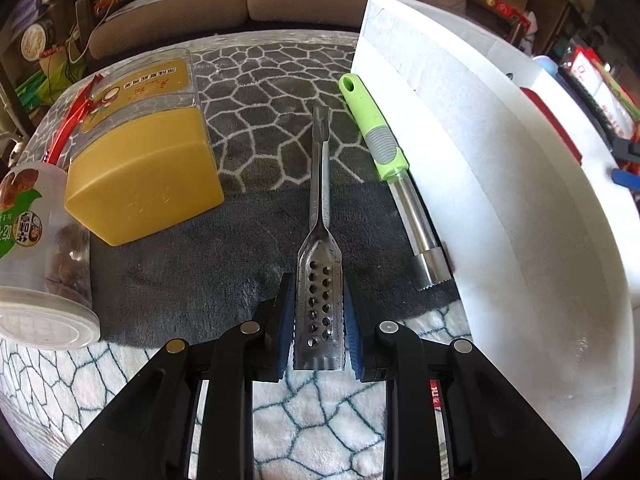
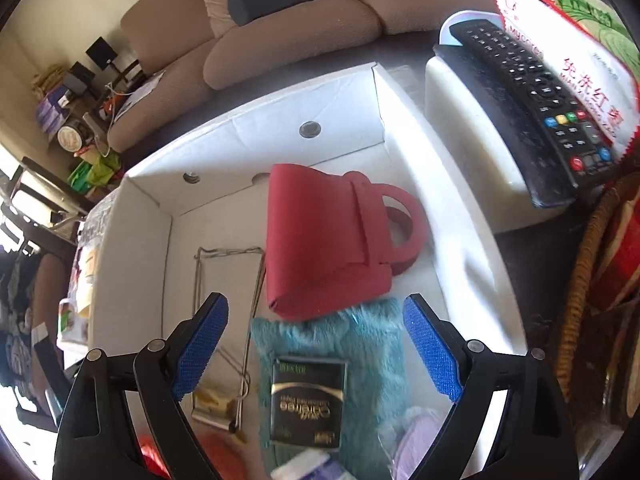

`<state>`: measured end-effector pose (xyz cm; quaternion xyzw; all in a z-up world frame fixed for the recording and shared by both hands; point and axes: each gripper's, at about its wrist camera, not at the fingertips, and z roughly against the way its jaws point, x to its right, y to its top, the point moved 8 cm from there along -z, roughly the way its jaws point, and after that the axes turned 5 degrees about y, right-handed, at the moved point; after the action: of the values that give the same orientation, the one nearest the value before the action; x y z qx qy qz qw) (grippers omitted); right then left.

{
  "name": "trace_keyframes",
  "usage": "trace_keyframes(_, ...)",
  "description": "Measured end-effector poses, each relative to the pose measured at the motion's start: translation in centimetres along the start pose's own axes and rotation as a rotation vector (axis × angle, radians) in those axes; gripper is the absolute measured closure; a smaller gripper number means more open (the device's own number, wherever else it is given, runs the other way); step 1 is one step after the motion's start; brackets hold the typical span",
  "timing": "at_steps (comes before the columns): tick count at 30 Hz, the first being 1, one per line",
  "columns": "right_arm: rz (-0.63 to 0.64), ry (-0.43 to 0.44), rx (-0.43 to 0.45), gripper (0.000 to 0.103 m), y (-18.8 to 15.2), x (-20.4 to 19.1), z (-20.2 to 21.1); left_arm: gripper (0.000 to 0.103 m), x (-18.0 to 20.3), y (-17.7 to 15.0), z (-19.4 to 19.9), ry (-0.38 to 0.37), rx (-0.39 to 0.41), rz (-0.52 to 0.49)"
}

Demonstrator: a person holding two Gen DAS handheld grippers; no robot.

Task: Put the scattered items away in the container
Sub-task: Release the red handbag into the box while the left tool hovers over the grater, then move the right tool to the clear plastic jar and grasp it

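Observation:
My left gripper [image 1: 319,320] is shut on the perforated head of a metal slotted utensil [image 1: 320,216], whose handle lies away from me on the patterned blanket. A green-handled corer [image 1: 384,160] lies to its right, against the white box's outer wall [image 1: 500,184]. In the right wrist view, my right gripper [image 2: 316,344] stands open above the inside of the white box [image 2: 132,248]. Below it lie a red felt bag [image 2: 324,240], a teal furry cloth [image 2: 376,344] with a small dark packet [image 2: 306,400] on it, and a wire utensil [image 2: 224,276].
A yellow-lidded clear jar [image 1: 140,160] and a clear snack tub [image 1: 36,256] lie on their sides left of the utensil. A black remote [image 2: 532,108] rests on a white block right of the box. A wicker basket [image 2: 580,288] stands further right. A sofa [image 2: 280,48] is behind.

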<state>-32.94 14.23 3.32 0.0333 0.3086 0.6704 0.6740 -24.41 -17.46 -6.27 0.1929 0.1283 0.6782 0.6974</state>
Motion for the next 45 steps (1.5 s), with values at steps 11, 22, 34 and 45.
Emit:
trace_keyframes(11,0.059,0.42,0.007,0.009,-5.7,-13.5,7.7,0.082,-0.6,-0.7,9.4,-0.123,0.079,0.102)
trace_keyframes(22,-0.176,0.686,-0.226,0.009,-16.6,-24.9,2.7,0.098,-3.8,-7.5,13.7,-0.109,0.038,0.13)
trace_keyframes(34,0.202,0.442,-0.139,0.011,-25.7,-27.7,1.1,0.059,-13.6,-17.0,13.2,-0.12,0.05,0.473)
trace_keyframes(45,0.442,0.339,-0.103,0.026,-27.6,-33.5,-6.0,0.035,-19.8,-13.3,13.5,-0.161,0.124,0.541)
